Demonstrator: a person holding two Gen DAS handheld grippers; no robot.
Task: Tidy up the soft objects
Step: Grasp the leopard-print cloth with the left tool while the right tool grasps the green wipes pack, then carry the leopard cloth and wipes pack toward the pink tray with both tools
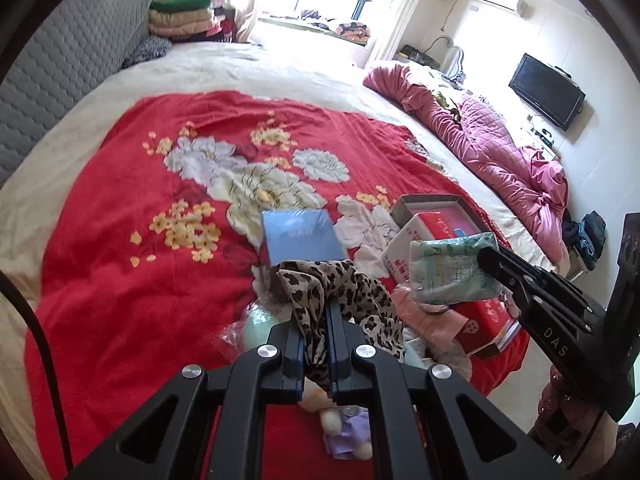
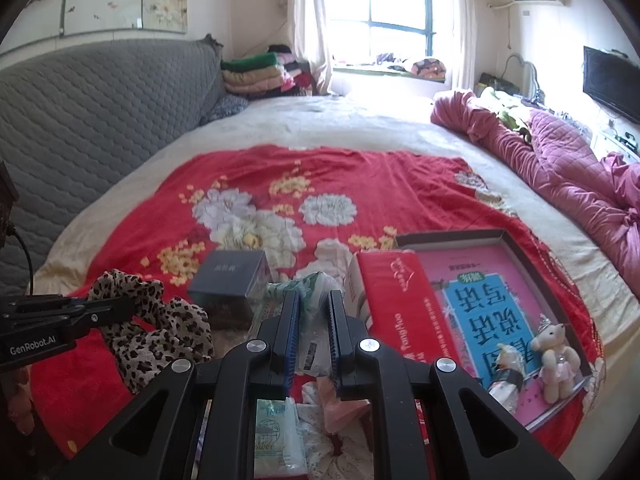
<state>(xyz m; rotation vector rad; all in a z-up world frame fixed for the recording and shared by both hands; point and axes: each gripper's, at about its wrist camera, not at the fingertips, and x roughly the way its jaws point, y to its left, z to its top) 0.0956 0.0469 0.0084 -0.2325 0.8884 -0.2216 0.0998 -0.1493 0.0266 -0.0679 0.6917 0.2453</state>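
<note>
Presently, the left gripper (image 1: 316, 312) is clamped on a leopard-print scarf (image 1: 340, 292), the fabric bunched between its blue pads and draping down over the clutter at the near edge of the bed. The right gripper (image 2: 314, 308) is closed on a pale green tissue pack (image 2: 308, 300), its crinkled plastic wrapper pinched between the fingers; in the left wrist view the same pack is raised clear of the items beneath it. Both items are held above a red floral blanket (image 1: 120, 208). On the blanket lie a blue box (image 1: 298, 236), a red carton (image 2: 392, 304) and an open shallow box (image 2: 560, 292) holding a pink book, with a small teddy bear (image 2: 556, 356) on top. A rumpled pink quilt (image 2: 568, 160) lies along the far right side of the bed.
</note>
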